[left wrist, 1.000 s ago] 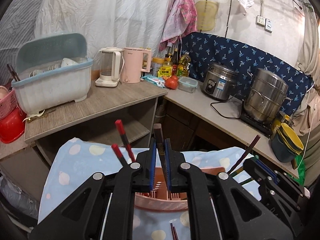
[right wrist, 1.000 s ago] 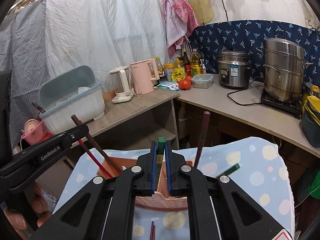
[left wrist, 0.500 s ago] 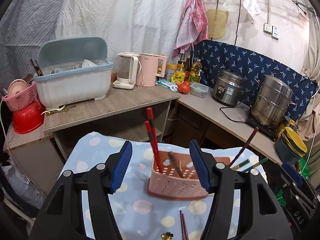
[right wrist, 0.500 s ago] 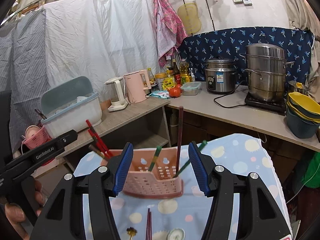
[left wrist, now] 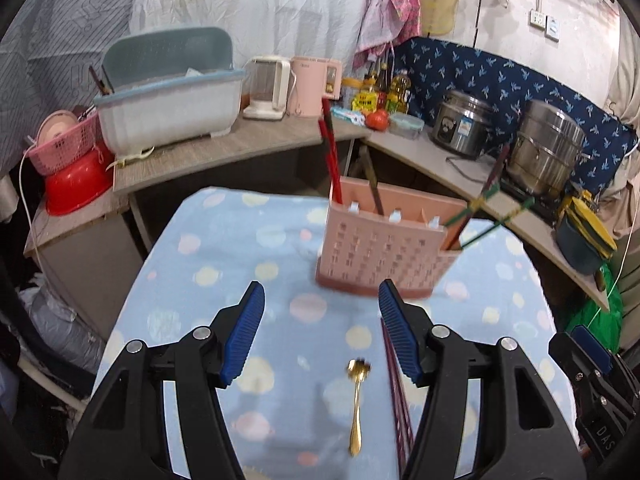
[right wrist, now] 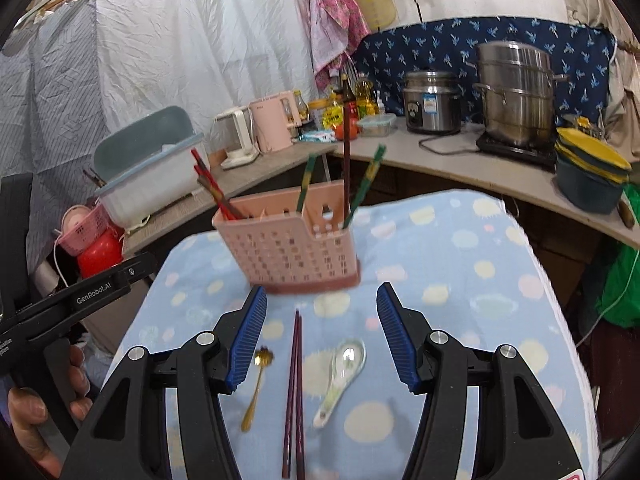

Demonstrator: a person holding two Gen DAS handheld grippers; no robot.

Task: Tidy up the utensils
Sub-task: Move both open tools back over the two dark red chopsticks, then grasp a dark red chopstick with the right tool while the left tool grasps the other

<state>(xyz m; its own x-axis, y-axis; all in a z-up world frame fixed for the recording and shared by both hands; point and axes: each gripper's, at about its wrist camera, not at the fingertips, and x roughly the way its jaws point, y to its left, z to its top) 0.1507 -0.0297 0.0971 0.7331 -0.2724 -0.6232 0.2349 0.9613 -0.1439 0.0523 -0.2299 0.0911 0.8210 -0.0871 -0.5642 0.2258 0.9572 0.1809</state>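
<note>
- Surface (right wrist: 460, 280): covered with a light blue cloth printed with pale dots; it carries all the utensils listed below.
- Pink utensil holder (right wrist: 296, 248): a perforated plastic caddy with compartments, standing upright toward the far part of the surface (left wrist: 224, 264); in the left wrist view the holder (left wrist: 384, 252) appears ahead and to the right of the tongs.
- Left tongs (left wrist: 320, 332): blue ribbed pads spread apart with nothing between them, hovering above the cloth short of the holder; seen from the side in the right wrist view (right wrist: 80, 296), with the person's hand (right wrist: 32, 424) on the grip.
- Right tongs (right wrist: 322, 334): pads likewise spread and empty, poised above the loose utensils.
- Chopsticks in the holder: a red pair (right wrist: 208, 184) leaning left in the left compartment, a dark upright one (right wrist: 346, 152) and two green ones (right wrist: 370, 180) on the right side.
- Dark red chopstick pair (right wrist: 293, 392): lying flat and parallel on the cloth, between the right tongs' pads in that view, tips pointing toward the holder; in the left wrist view the pair (left wrist: 398, 400) is partly hidden behind the right-hand pad.
- White ceramic spoon (right wrist: 342, 376): lying just right of the flat chopsticks, bowl up.
- Gold teaspoon (right wrist: 256, 384): lying just left of the flat chopsticks; in the left wrist view (left wrist: 357, 404) it sits between the left tongs' pads.
</note>
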